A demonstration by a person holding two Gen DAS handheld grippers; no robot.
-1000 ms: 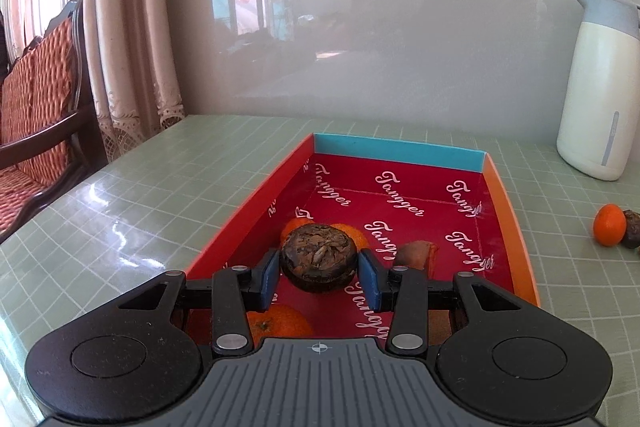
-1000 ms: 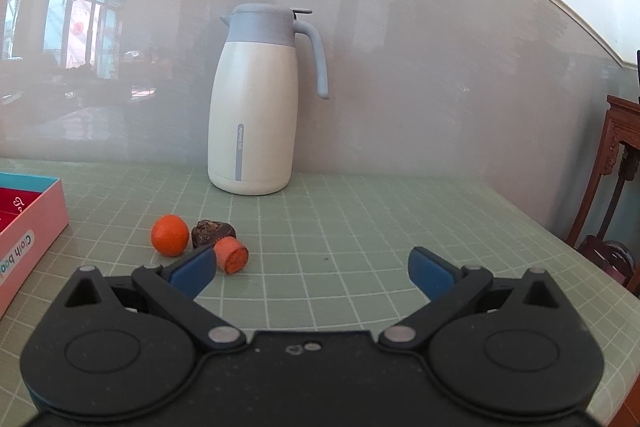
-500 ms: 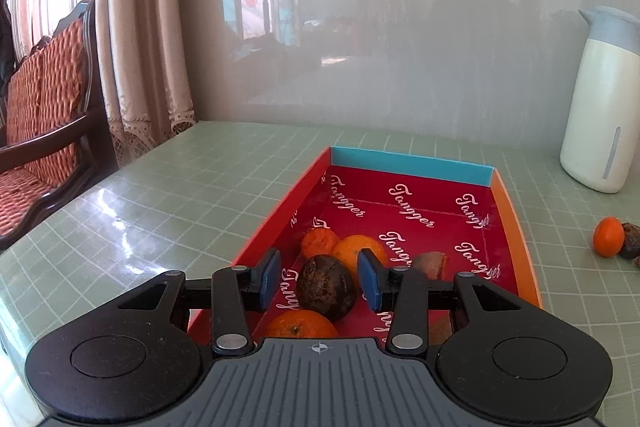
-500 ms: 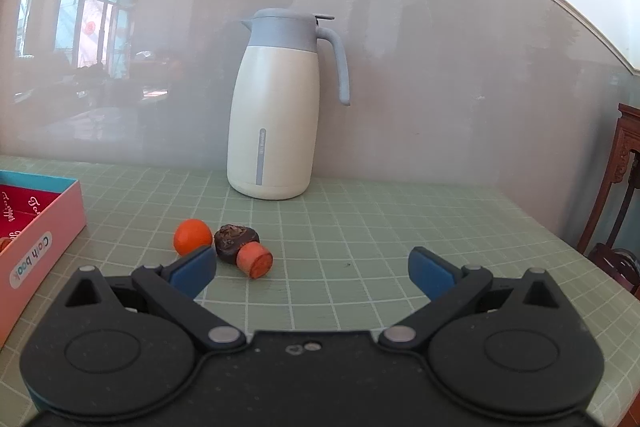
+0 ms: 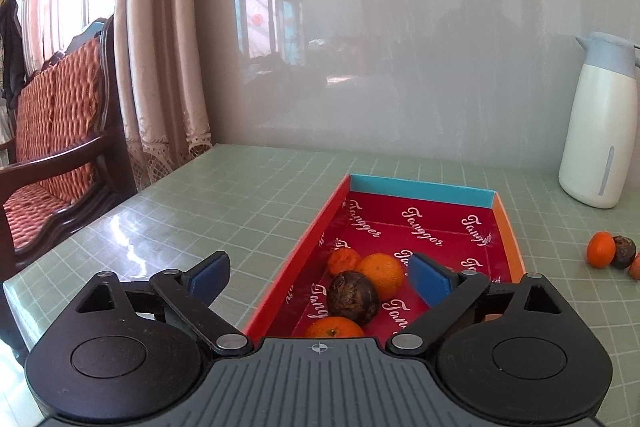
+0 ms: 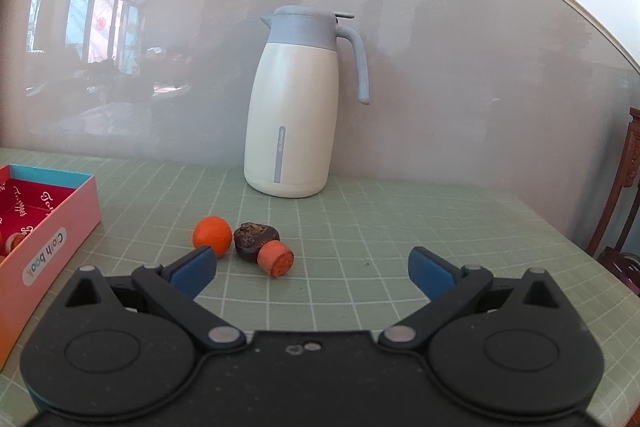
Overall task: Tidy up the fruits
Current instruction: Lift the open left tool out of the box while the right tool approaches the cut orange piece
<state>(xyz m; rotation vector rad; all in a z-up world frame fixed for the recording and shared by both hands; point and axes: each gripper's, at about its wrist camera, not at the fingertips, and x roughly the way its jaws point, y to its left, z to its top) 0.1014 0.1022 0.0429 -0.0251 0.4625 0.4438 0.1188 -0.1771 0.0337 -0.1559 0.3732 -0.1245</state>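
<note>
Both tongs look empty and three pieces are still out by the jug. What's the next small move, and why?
Probably ease the right tongs forward and left over the orange cylinder piece. It lies nearest, on the table, touching the dark fruit beside the small orange. The jaws are open and empty, and the box sits close on the left.

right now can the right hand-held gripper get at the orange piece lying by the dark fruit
Probably yes. The right hand-held gripper is open and empty, and the orange cut piece lies just ahead between its fingers on bare table. Only the dark wrinkled fruit touching it crowds the grasp.
</note>
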